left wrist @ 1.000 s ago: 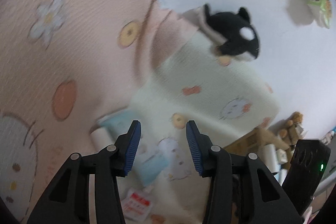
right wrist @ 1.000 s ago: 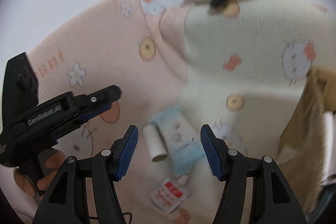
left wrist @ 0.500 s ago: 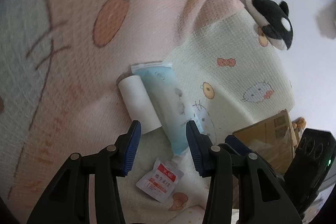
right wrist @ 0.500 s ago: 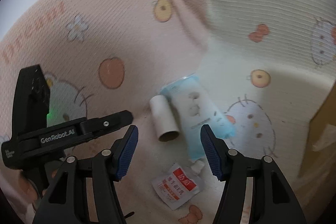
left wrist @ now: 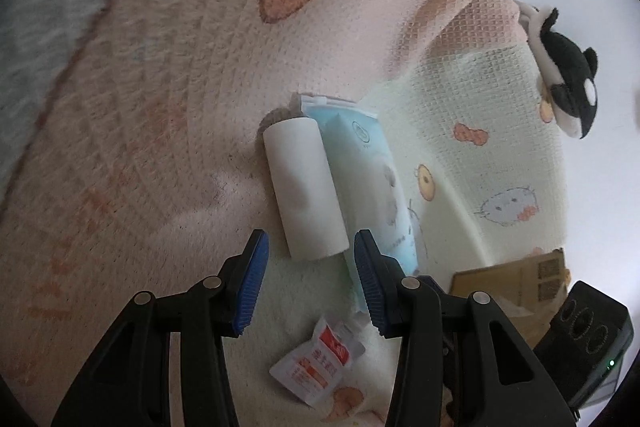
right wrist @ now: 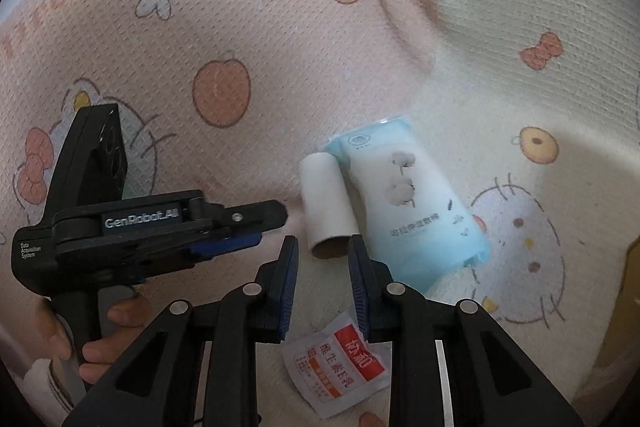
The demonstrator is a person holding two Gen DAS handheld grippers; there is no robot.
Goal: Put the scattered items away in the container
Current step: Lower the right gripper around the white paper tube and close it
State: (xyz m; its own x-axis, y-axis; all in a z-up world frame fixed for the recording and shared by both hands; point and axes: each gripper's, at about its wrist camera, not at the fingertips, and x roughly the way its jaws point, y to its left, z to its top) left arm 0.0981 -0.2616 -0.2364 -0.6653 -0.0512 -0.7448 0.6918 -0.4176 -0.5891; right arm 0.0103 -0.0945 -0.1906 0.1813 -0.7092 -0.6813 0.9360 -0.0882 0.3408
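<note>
A white cardboard tube (left wrist: 304, 187) lies on the patterned blanket (left wrist: 168, 107) beside a light blue wipes pack (left wrist: 372, 187). A small red-and-white sachet (left wrist: 316, 367) lies nearer. My left gripper (left wrist: 308, 279) is open and empty, its tips just short of the tube's near end. In the right wrist view, my right gripper (right wrist: 322, 283) is open and empty, narrowed, just below the tube (right wrist: 328, 203), with the pack (right wrist: 408, 203) to the right and the sachet (right wrist: 336, 367) below. The left gripper (right wrist: 224, 227) shows at the left.
A plush orca (left wrist: 568, 87) lies at the blanket's far edge. A brown cardboard box (left wrist: 516, 283) stands at the right, next to the right gripper's body (left wrist: 588, 343). The box edge (right wrist: 624, 307) also shows at the right of the right wrist view.
Both grippers have moved down and closer to the tube and pack. The right gripper's jaws have narrowed. The left gripper now lines up on the tube.
</note>
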